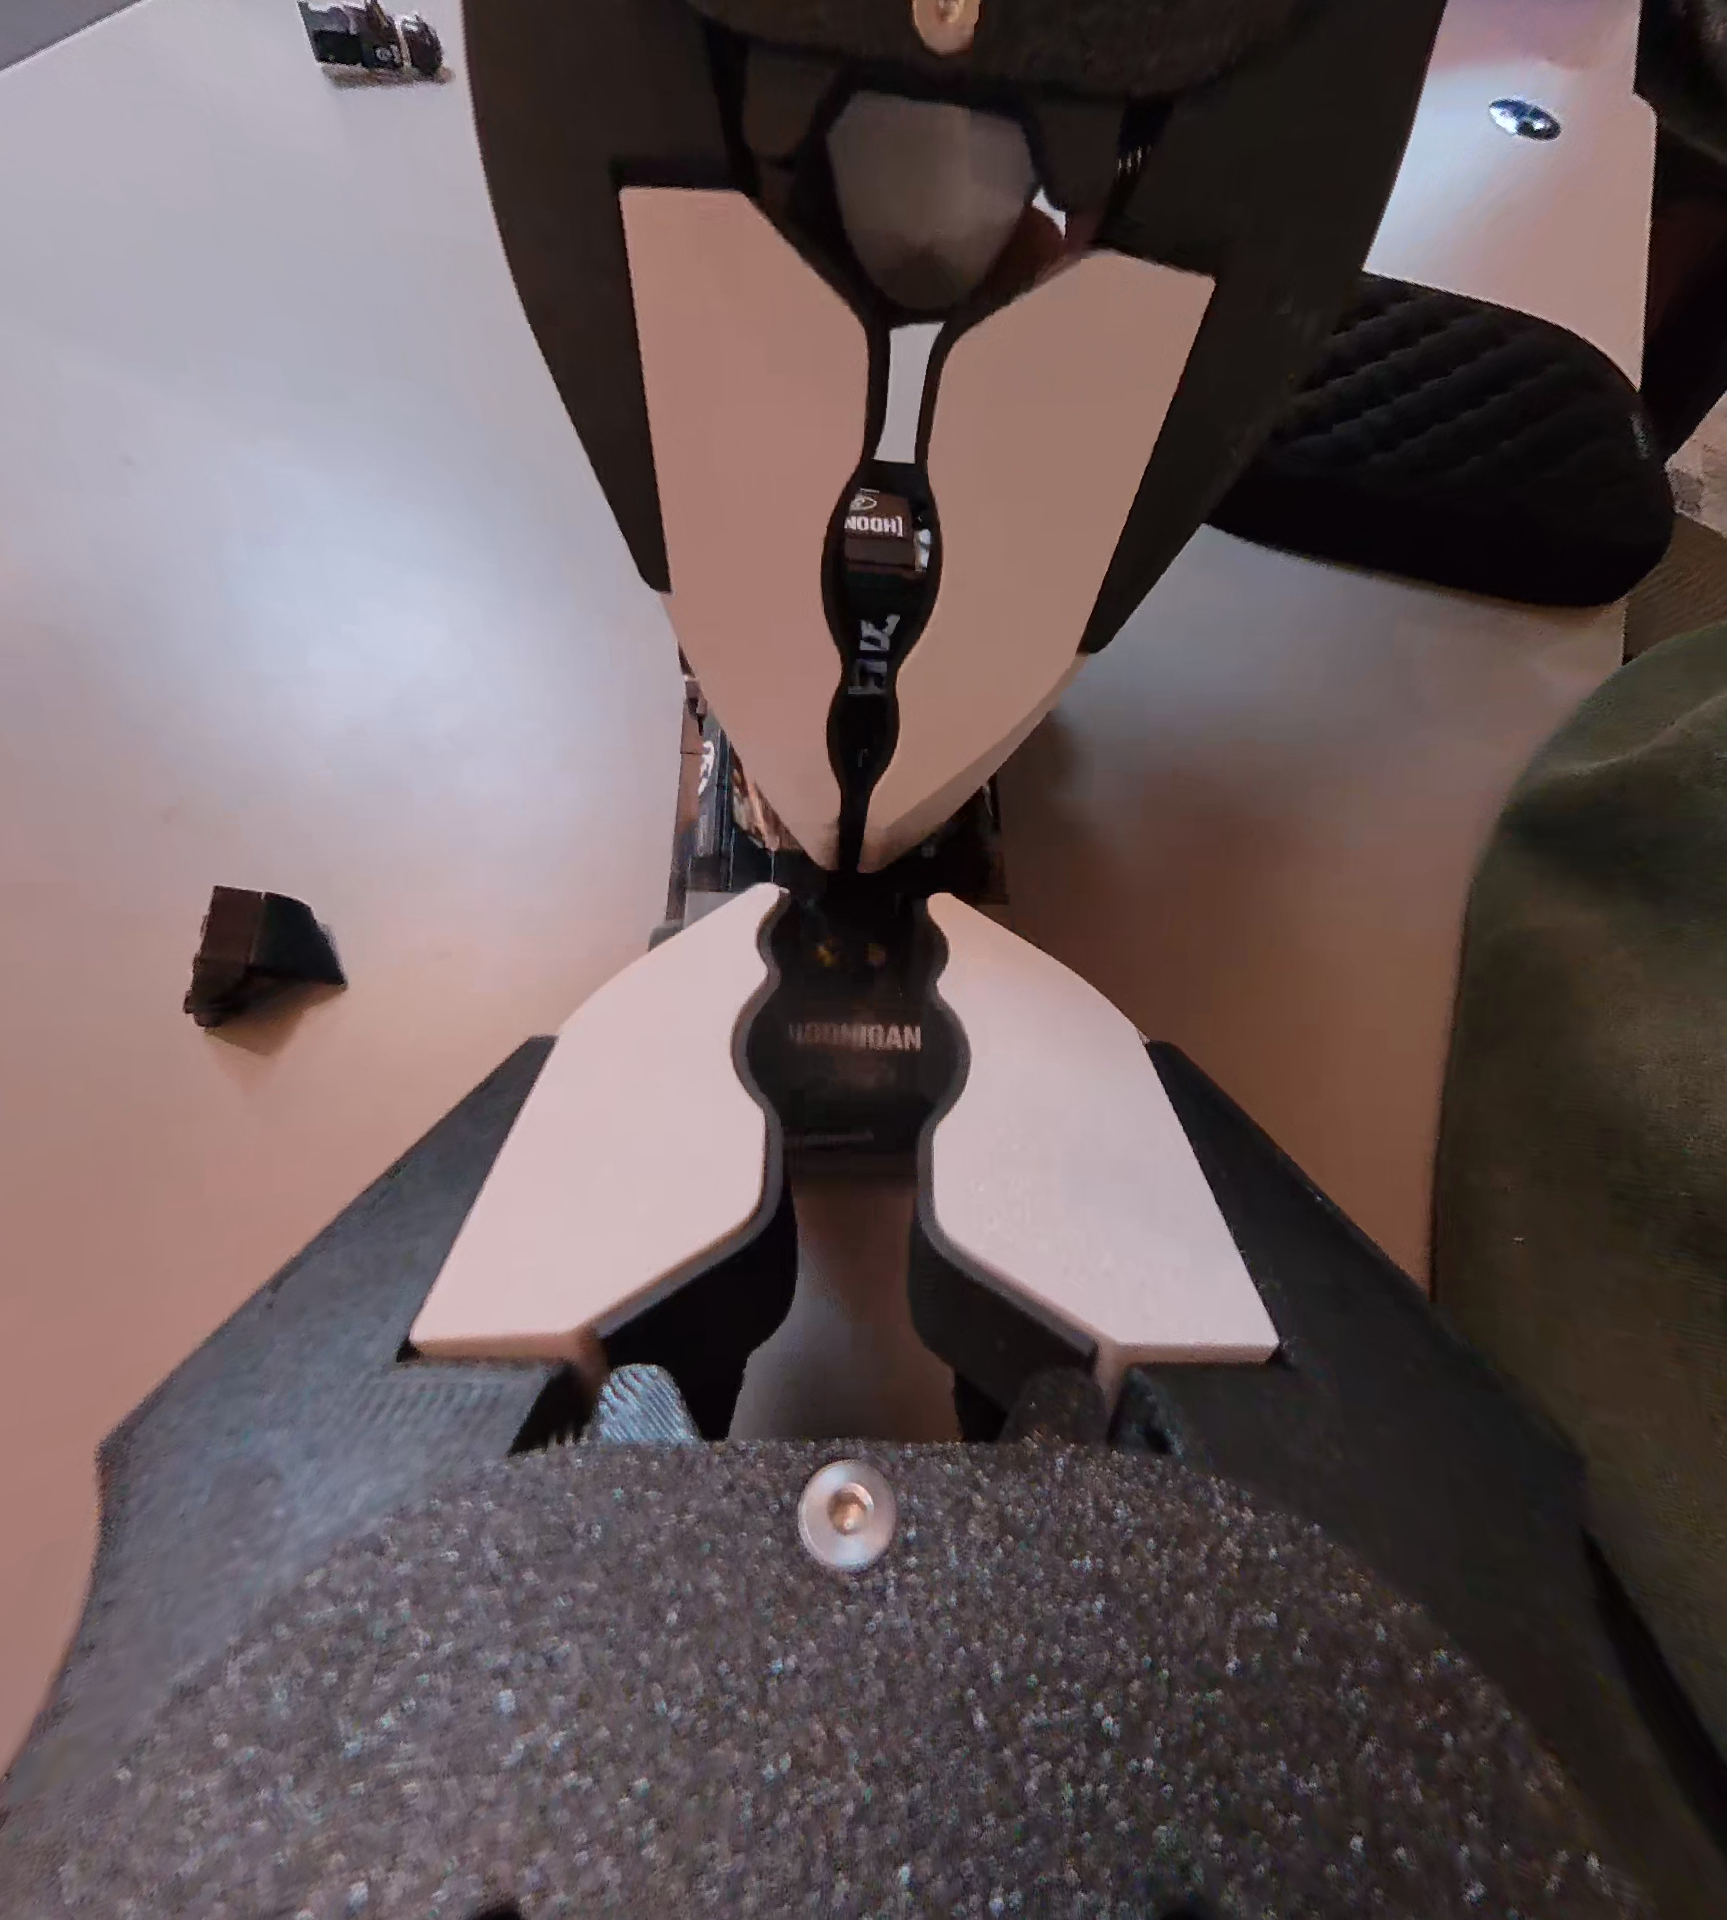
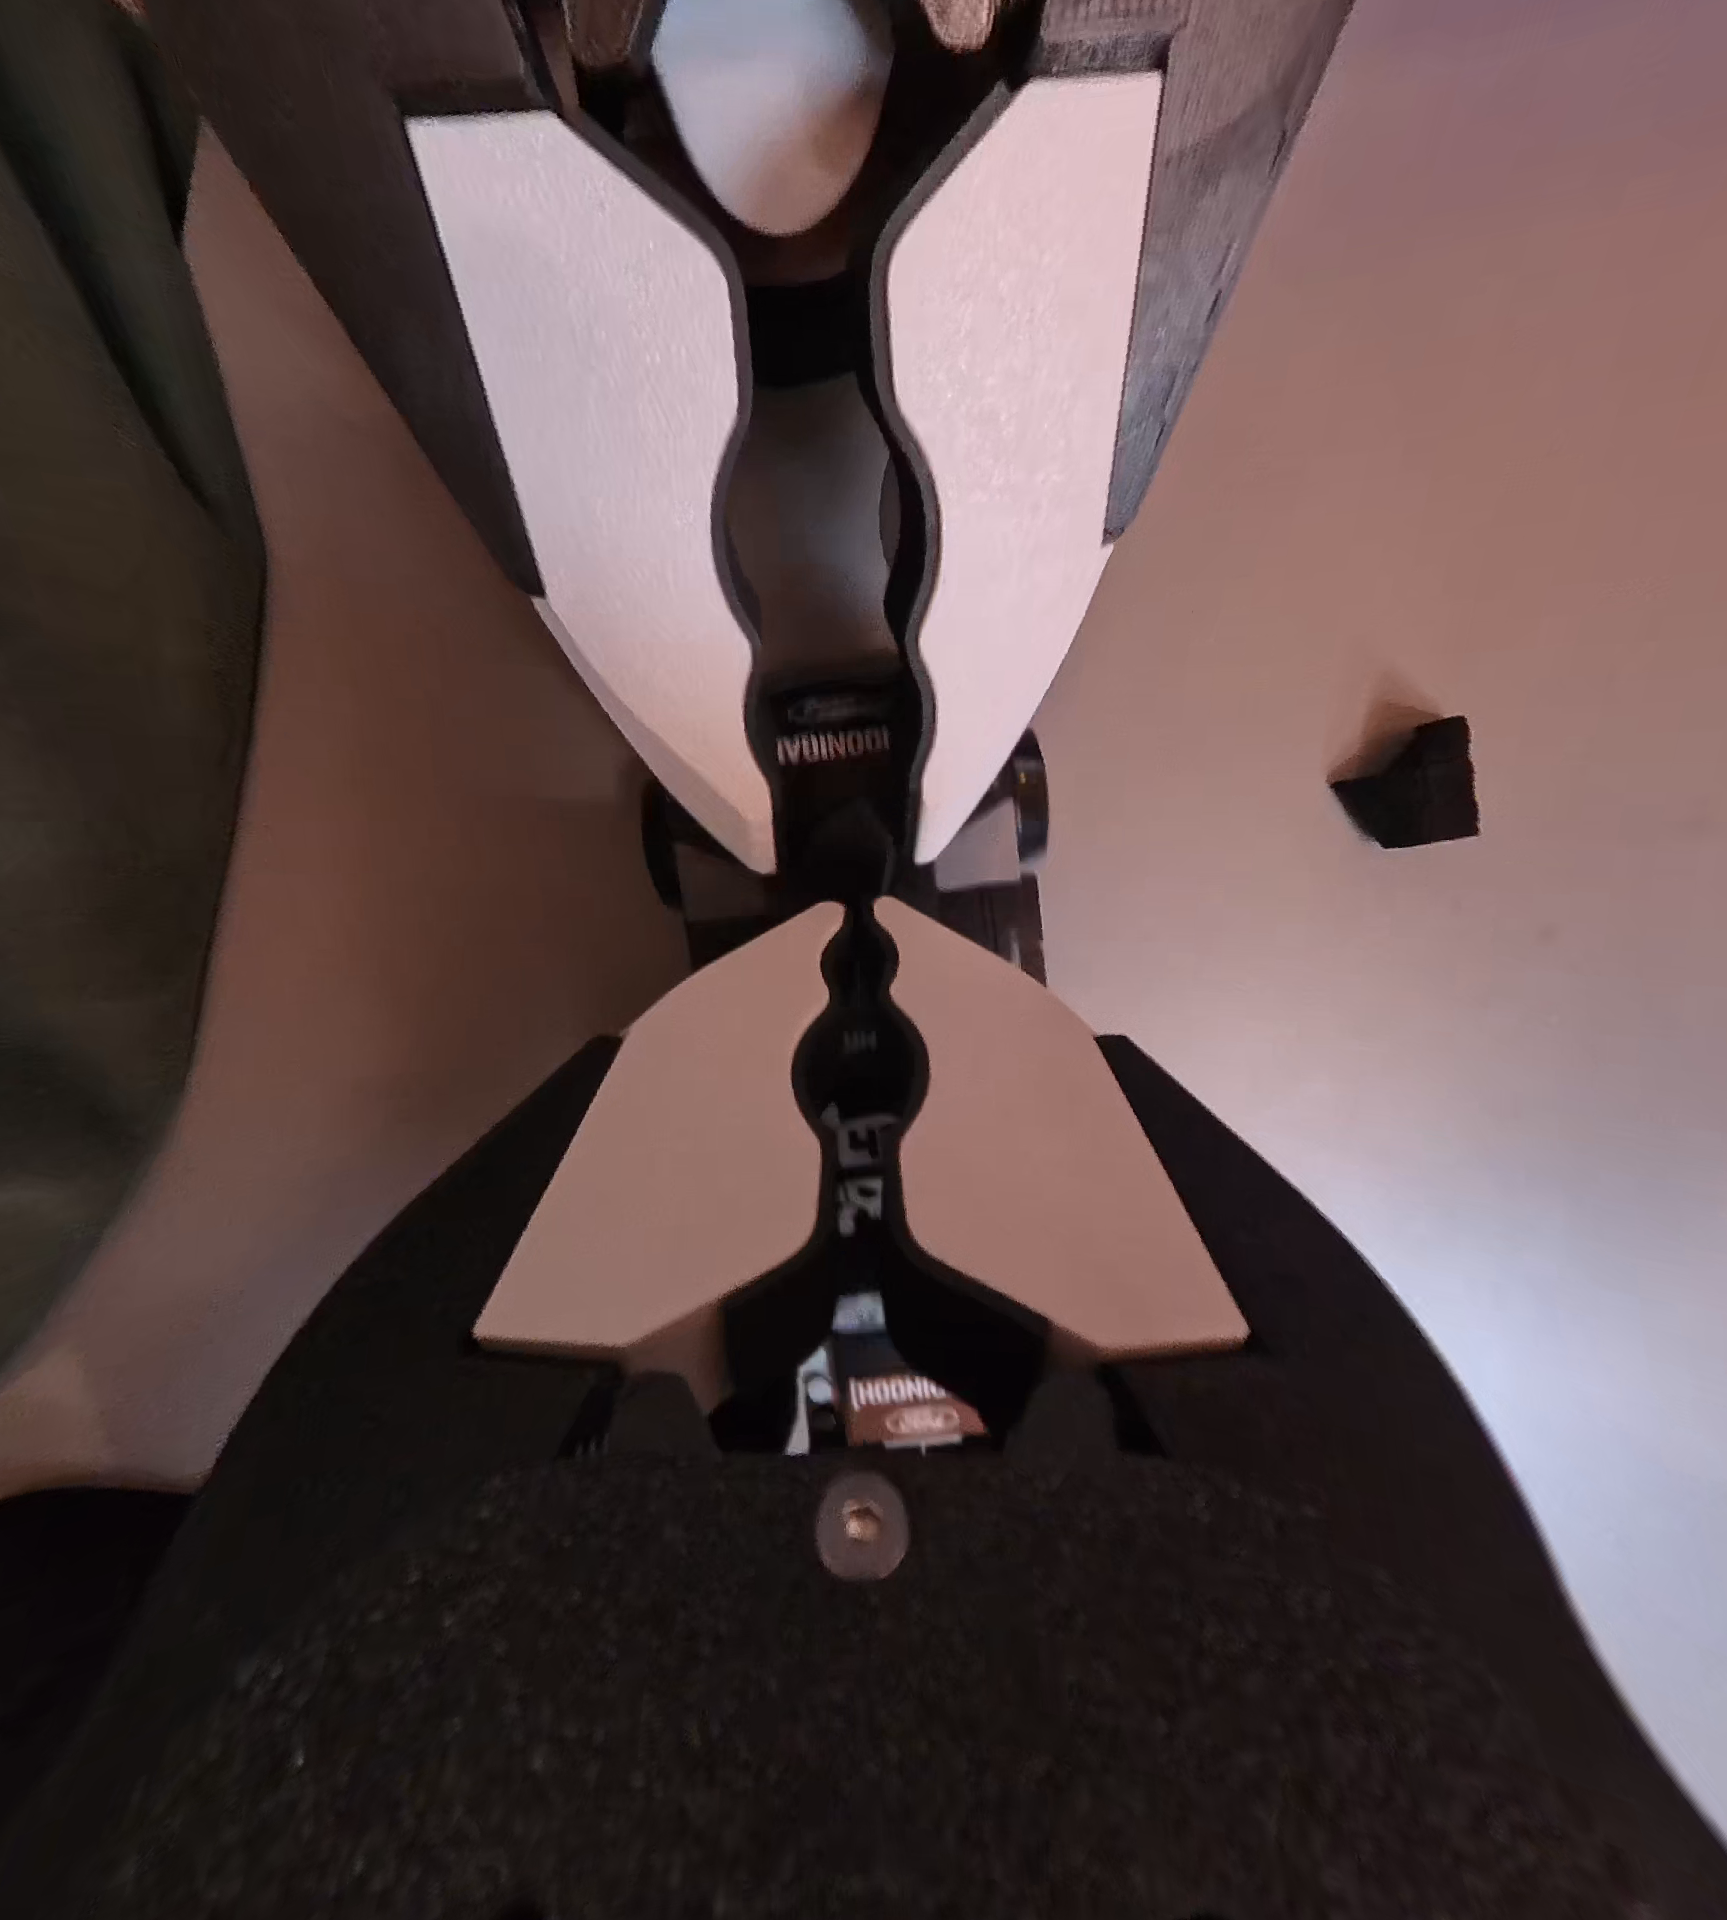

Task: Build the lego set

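While both grippers meet tip to tip over pale table [image 1: 215, 520], black lego car [image 1: 854, 1039] sits between them. Left gripper [image 1: 854, 914] clamps car's near end, fingers parted by its width. Right gripper [image 2: 864, 914] nearly closed, pinching small black piece on car. Loose black brick [image 1: 256, 956] lies apart, left.

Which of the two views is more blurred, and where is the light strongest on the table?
Right wrist view: softer overall, the green sleeve smeared, the loose black piece streaked. Left wrist view: sharper, the loose black piece crisp; a pale glare patch on the table. Both views bend straight edges near the borders.
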A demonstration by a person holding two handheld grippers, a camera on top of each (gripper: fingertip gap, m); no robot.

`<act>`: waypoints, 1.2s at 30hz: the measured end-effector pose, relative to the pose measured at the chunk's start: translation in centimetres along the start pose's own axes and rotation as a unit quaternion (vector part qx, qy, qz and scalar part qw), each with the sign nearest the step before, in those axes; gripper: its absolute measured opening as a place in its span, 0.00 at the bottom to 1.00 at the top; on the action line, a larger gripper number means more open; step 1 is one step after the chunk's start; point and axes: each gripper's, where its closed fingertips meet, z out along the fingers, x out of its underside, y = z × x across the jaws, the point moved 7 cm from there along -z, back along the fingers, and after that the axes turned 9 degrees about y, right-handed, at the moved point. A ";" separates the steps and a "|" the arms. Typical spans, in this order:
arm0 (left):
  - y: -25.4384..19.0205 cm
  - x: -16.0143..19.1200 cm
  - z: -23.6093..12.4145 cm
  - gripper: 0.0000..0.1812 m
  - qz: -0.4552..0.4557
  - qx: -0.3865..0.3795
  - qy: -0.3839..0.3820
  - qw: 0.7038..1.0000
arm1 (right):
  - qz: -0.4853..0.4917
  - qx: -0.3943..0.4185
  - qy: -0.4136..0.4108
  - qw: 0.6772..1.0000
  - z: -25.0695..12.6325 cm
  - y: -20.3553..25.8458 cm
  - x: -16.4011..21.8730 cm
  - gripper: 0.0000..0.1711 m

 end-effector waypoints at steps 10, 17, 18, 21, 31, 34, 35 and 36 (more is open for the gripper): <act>-0.1 0.5 -0.6 0.11 0.001 -0.004 0.003 1.000 | -0.005 0.008 -0.021 1.000 -0.9 0.1 -0.8 0.02; 0.2 1.4 -4.2 0.11 0.012 -0.044 -0.006 0.999 | -0.046 0.012 -0.071 0.996 -0.3 2.6 -1.3 0.11; 0.4 1.6 -4.7 0.11 0.006 -0.048 -0.011 0.999 | -0.047 0.021 -0.073 0.996 0.0 3.1 -1.3 0.12; 0.7 2.5 -5.3 0.11 -0.005 -0.061 -0.014 0.998 | -0.038 0.066 -0.065 0.995 0.8 3.7 -0.9 0.14; -0.1 2.9 -4.1 0.12 0.000 -0.048 -0.003 0.999 | -0.040 0.078 0.010 0.996 0.8 3.5 -1.2 0.12; -0.2 2.9 -3.9 0.12 0.002 -0.047 -0.003 0.999 | -0.053 0.077 0.018 0.995 0.9 3.6 -1.6 0.12; -0.3 2.9 -3.8 0.12 0.002 -0.045 -0.004 0.999 | -0.057 0.077 0.018 0.995 0.9 3.6 -1.7 0.11; -0.3 3.0 -3.7 0.12 0.002 -0.043 -0.004 0.999 | -0.059 0.079 0.019 0.995 0.9 3.5 -1.7 0.11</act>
